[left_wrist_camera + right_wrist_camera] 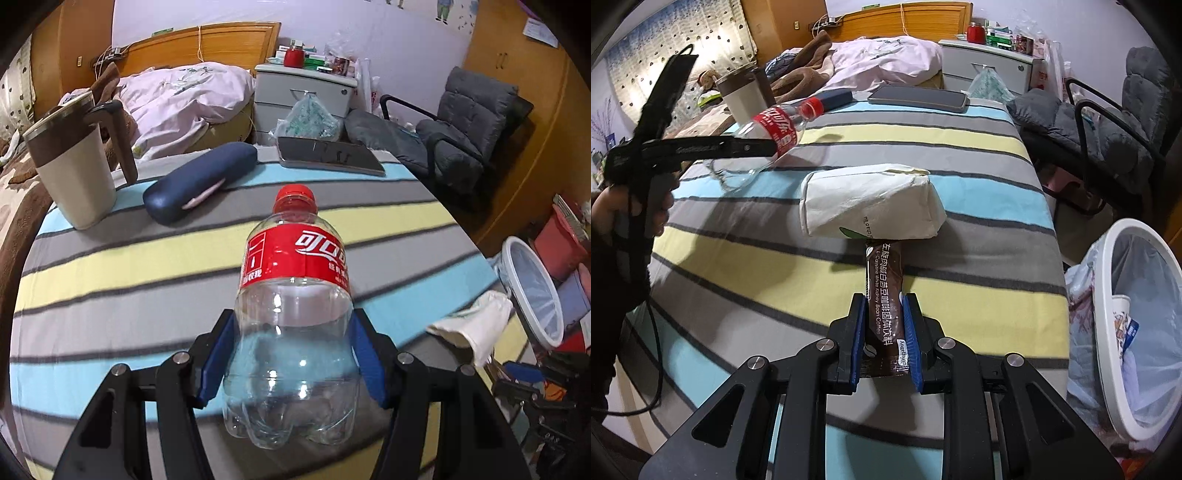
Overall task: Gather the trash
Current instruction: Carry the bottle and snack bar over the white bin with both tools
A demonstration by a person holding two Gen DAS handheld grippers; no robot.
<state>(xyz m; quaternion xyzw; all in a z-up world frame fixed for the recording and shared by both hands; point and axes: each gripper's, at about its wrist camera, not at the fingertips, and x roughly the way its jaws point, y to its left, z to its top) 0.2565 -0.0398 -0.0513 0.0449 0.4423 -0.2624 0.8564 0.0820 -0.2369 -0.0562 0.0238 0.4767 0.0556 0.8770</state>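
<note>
The left tongs [291,354] grip the empty cola bottle [295,306], lifted clear of the striped surface [960,147]; the right tongs [884,343] are nearly shut on a brown coffee sachet [884,295]. Both pickups look done; next is carrying rightward, past the surface's edge, to the lined bin [1123,332], with open room between.

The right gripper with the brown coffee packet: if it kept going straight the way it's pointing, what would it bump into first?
Probably the white paper pack. The right gripper is shut on the coffee packet, whose far end seems to almost touch that pack lying on the striped blanket just ahead. Depth is hard to judge here.
</note>
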